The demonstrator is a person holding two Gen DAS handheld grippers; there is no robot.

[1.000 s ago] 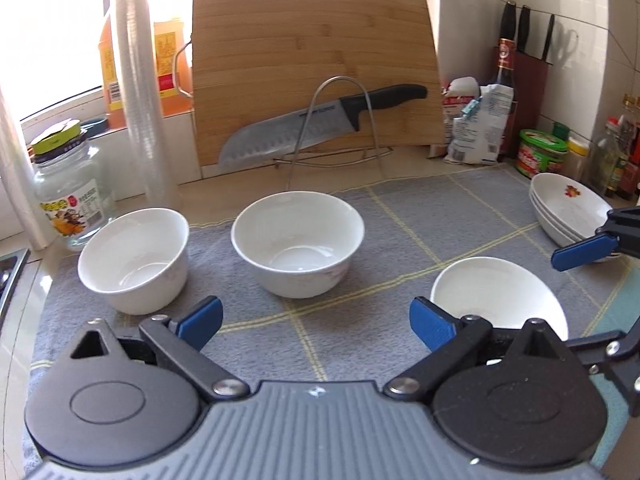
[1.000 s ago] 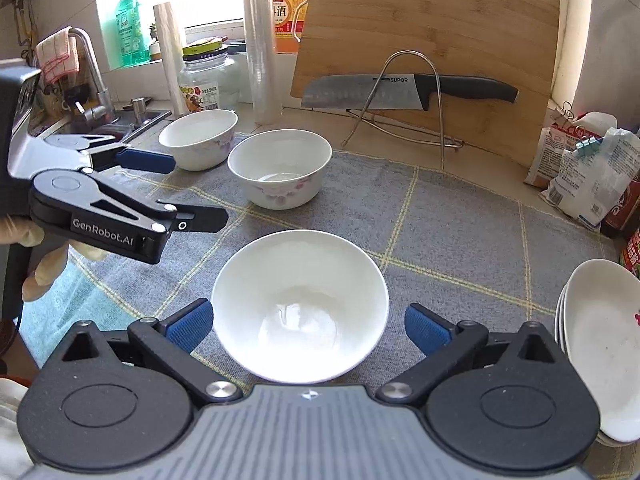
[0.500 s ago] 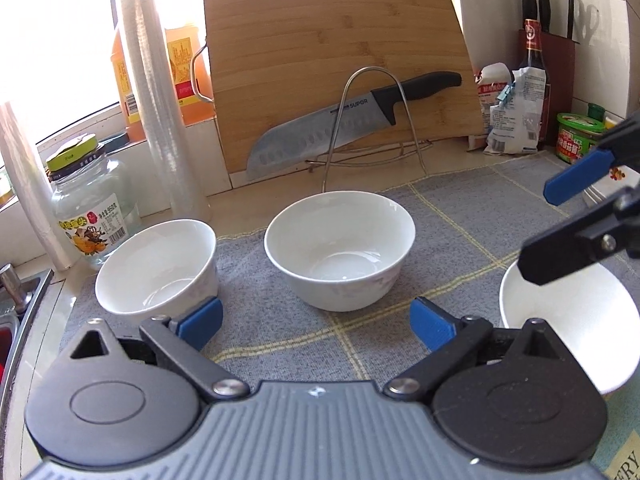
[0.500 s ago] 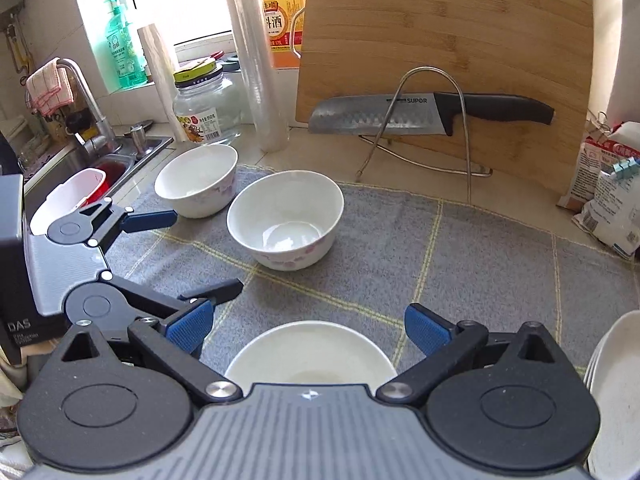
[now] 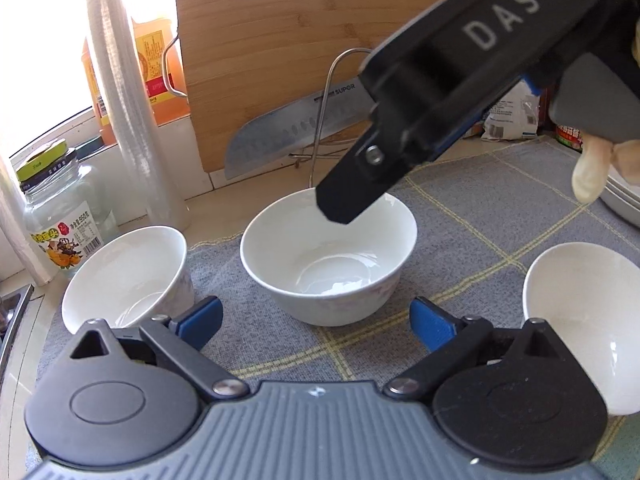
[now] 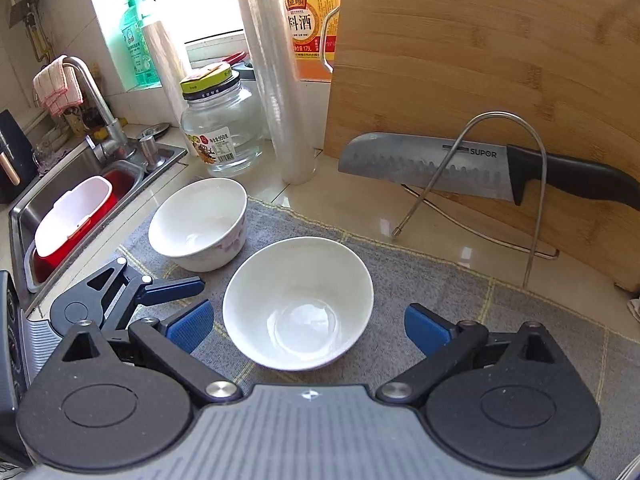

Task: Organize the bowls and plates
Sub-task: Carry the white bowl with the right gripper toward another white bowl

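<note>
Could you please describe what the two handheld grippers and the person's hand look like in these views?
Each claw, left claw and right claw, has black linkage arms with silver pivot pins, round black hubs, a ribbed grey body and blue finger pads. Seen from the left view, the right unit's black housing carries white "DAS" lettering. The hand holding it wears a pale glove. No cables show.

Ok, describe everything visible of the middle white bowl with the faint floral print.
The middle white glossy ceramic bowl stands upright and empty on the grey checked cloth, a pale pink floral print on its outer wall. It sits framed between the open right gripper fingers, untouched. A similar bowl stands apart behind it.
</note>
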